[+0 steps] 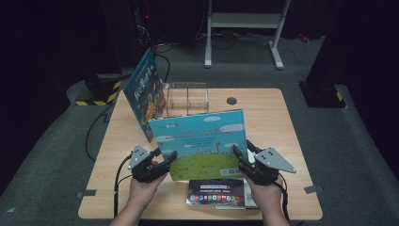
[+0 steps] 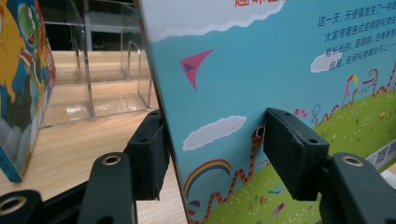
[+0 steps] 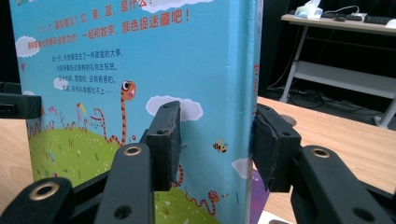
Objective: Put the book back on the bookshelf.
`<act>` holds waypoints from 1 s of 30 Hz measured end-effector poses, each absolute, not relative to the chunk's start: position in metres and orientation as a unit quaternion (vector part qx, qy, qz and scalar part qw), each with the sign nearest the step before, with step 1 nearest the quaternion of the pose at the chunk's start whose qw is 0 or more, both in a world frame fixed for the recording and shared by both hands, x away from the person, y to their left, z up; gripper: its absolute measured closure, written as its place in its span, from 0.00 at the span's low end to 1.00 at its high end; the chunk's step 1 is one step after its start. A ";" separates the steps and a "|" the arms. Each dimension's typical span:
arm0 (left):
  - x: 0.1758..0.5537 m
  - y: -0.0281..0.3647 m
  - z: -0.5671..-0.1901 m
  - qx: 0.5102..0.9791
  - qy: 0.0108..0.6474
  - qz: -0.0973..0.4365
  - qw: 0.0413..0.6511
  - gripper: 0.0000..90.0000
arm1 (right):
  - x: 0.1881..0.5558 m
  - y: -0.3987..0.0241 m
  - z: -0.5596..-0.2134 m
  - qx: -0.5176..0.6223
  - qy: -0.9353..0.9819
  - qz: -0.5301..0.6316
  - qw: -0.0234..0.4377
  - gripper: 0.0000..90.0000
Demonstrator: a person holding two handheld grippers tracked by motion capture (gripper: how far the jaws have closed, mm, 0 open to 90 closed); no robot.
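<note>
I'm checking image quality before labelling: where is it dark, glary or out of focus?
High view: the wooden table is lit, the room behind nearly black. Left gripper view: the blue picture book is sharp; the clear plastic rack shows glare streaks. Right gripper view: the book's print is readable, the far desk soft.

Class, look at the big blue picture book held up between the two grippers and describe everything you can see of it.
The picture book is a thick hardcover standing upright above the wooden table. Its glossy cover shows blue sky, white clouds, a green hill, striped orange snakes, a rainbow, a pink kite, Chinese text and a barcode. The left gripper clamps its left edge, the right gripper its spine side. A dark book lies flat just below it.
</note>
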State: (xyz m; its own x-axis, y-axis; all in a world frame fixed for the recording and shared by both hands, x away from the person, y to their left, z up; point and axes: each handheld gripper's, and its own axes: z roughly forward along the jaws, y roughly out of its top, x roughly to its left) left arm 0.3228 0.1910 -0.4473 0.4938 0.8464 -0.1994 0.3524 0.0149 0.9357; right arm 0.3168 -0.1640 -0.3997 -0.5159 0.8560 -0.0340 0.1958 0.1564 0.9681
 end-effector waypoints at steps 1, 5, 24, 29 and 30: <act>0.324 0.191 -0.447 0.666 0.448 0.228 0.551 0.47 | 0.317 -0.164 -0.400 0.379 0.692 0.527 0.315 0.62; 0.329 0.190 -0.446 0.663 0.447 0.229 0.555 0.47 | 0.320 -0.164 -0.398 0.380 0.690 0.526 0.320 0.62; 0.355 0.183 -0.450 0.659 0.431 0.240 0.568 0.46 | 0.336 -0.165 -0.394 0.373 0.677 0.527 0.353 0.61; 0.353 0.184 -0.451 0.660 0.427 0.241 0.568 0.46 | 0.333 -0.166 -0.399 0.369 0.671 0.536 0.357 0.61; 0.352 0.184 -0.452 0.659 0.429 0.239 0.570 0.46 | 0.332 -0.166 -0.399 0.368 0.670 0.537 0.357 0.61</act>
State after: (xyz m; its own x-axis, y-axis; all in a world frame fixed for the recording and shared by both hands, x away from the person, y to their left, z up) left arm 0.3519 0.1842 -0.4516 0.5179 0.8375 -0.1744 0.2932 0.0177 0.9559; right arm 0.3322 -0.1661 -0.3987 -0.4745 0.8763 -0.0830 0.1107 0.1529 0.9820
